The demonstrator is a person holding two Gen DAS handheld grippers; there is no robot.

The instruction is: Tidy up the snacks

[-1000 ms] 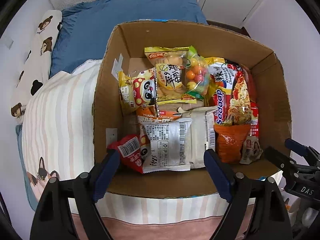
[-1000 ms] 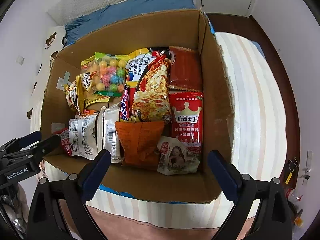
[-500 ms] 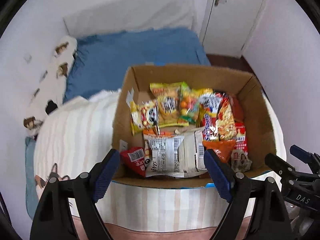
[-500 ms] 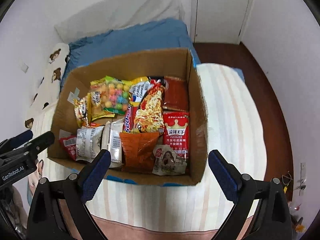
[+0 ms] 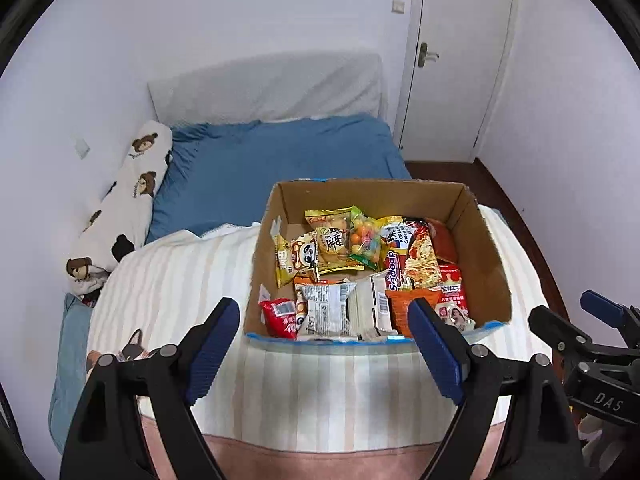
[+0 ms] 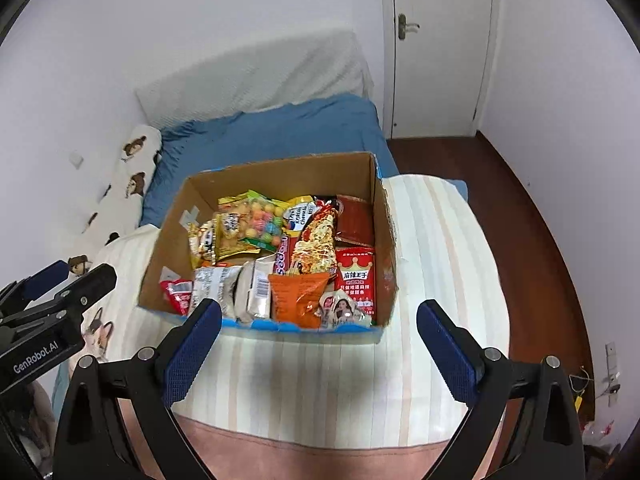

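one cardboard box (image 5: 492, 240) sits on a striped blanket (image 5: 180, 280) on the bed, packed with at least ten snack packets (image 5: 340, 272); some overlap, so the exact count is unclear. among them are one red crown packet (image 6: 356, 280), one orange bag (image 6: 298, 296) and one bag of coloured balls (image 6: 262, 220). two grippers show: the left gripper (image 5: 324, 344) and right gripper (image 6: 320, 344) both hang with jaws wide apart and empty, above the blanket just in front of the box's near edge, touching nothing.
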